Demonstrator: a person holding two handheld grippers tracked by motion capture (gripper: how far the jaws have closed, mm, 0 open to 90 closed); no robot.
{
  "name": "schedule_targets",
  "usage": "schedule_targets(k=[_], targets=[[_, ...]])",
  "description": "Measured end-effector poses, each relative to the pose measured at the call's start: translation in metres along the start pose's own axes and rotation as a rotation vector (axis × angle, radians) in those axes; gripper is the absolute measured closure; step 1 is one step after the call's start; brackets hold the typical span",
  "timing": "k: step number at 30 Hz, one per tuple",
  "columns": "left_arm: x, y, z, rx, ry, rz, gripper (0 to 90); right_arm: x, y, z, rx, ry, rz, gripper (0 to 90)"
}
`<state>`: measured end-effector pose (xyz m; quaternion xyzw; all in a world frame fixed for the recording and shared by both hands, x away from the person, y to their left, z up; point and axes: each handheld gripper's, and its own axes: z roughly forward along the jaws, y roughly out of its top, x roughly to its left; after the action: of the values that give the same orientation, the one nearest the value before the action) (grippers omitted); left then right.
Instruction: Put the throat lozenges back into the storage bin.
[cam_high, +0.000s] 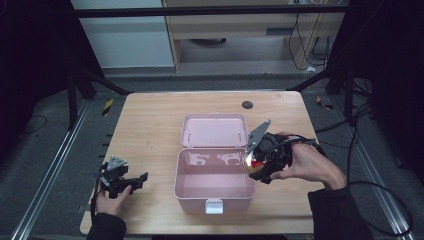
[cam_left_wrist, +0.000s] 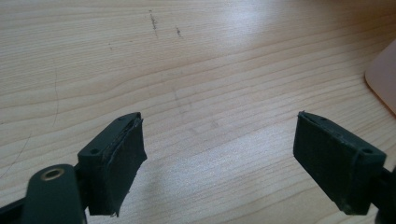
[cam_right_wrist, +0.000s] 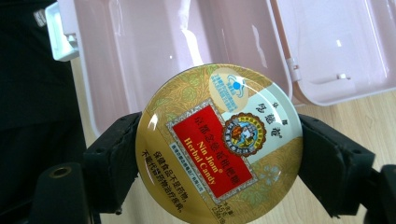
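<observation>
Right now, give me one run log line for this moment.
right gripper: shut on candy tin, at pink box right rim | box lid: open | left gripper: open, empty, over table

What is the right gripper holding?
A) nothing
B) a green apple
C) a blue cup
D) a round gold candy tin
D: in the right gripper view the right gripper has its black jaws pressed on both sides of a round gold candy tin with a red label, held over the open pink box.

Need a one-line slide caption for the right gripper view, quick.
Right gripper clamps a round gold herbal candy tin by its edges above the open pink box.
</observation>
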<state>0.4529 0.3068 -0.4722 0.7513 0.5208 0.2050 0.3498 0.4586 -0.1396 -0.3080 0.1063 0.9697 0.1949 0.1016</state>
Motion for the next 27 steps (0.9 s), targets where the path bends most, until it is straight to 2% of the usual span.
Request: schedule_targets(k=[10,22,27], targets=[[0.0,0.0,0.0,-0.002,-0.003,-0.001,15.8,-0.002,0.017,0.012,0.014,0.007,-0.031,20.5],[0.001,0.0,0.0,-0.003,-0.005,-0.002,15.8,-0.002,0.026,0.031,0.012,0.026,-0.053,20.5],[0.001,0.0,0.0,-0.003,-0.005,-0.002,15.8,0.0,0.029,0.042,0.031,0.036,-0.065,20.5]])
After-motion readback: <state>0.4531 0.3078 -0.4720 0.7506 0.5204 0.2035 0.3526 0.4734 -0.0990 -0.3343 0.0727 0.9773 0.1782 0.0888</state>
